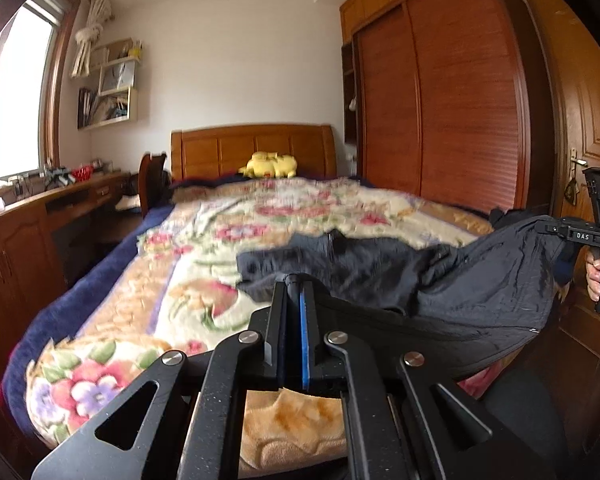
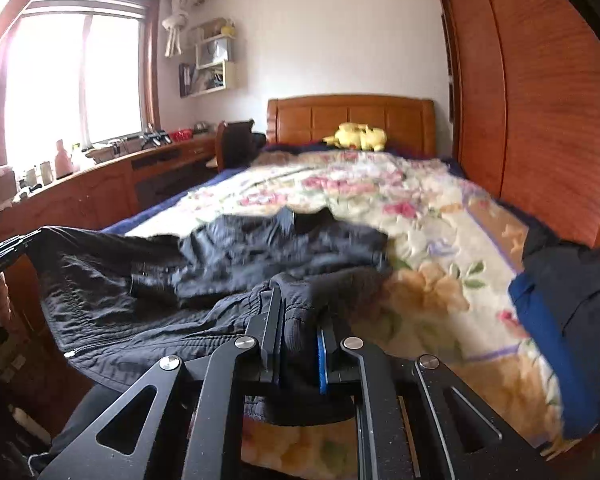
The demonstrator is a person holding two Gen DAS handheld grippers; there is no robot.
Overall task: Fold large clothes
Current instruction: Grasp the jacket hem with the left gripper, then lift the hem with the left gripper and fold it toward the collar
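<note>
Black quilted jacket [image 2: 148, 292], zip-edged, is held lifted at the near end of the bed and stretched between both tools. Left gripper [image 1: 294, 292]: jaws closed tight, a fold of the jacket's edge pinched at the tips. Right gripper [image 2: 296, 308]: jaws nearly closed on the ribbed hem. Floral blanket [image 1: 204, 240] is spread beneath. A blue-lined dark garment [image 2: 556, 332] is laid at the right side. A yellow plush toy [image 1: 268, 165] is seen against the wooden headboard [image 1: 252, 146].

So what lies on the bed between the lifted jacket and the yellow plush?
Only bare floral blanket, between black jacket and yellow plush; both wrist views show it.
</note>
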